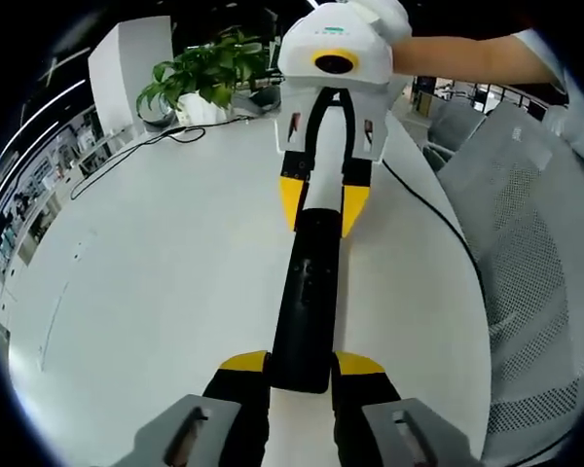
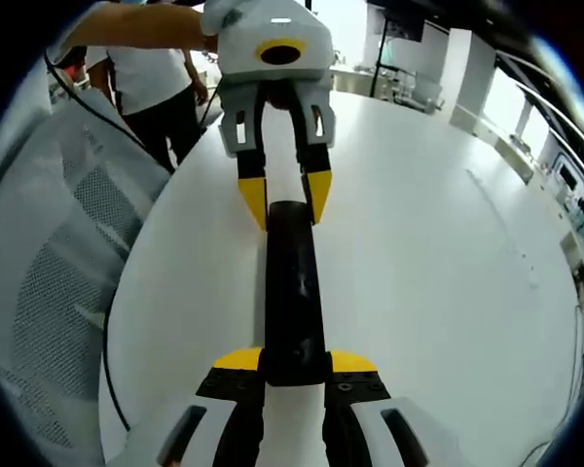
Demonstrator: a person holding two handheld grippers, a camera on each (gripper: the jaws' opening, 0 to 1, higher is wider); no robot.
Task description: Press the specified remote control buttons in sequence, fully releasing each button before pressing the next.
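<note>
A long black remote control (image 1: 309,292) lies lengthwise over the white table (image 1: 156,282), held at both ends. My left gripper (image 1: 302,365) is shut on its near end, yellow tips on either side. My right gripper (image 1: 321,206) reaches in from the top and is shut on the far end, with a person's forearm (image 1: 467,58) behind it. In the right gripper view the same remote control (image 2: 292,292) runs from my right gripper (image 2: 297,362) at the bottom up to my left gripper (image 2: 285,199). Its buttons show only as faint marks.
A potted green plant (image 1: 206,76) stands at the table's far edge, with a dark cable (image 1: 136,151) trailing from it. Another cable (image 1: 438,209) runs along the table's side. Grey mesh chairs (image 1: 535,243) (image 2: 54,253) stand beside the table. A person (image 2: 161,92) stands behind the chairs.
</note>
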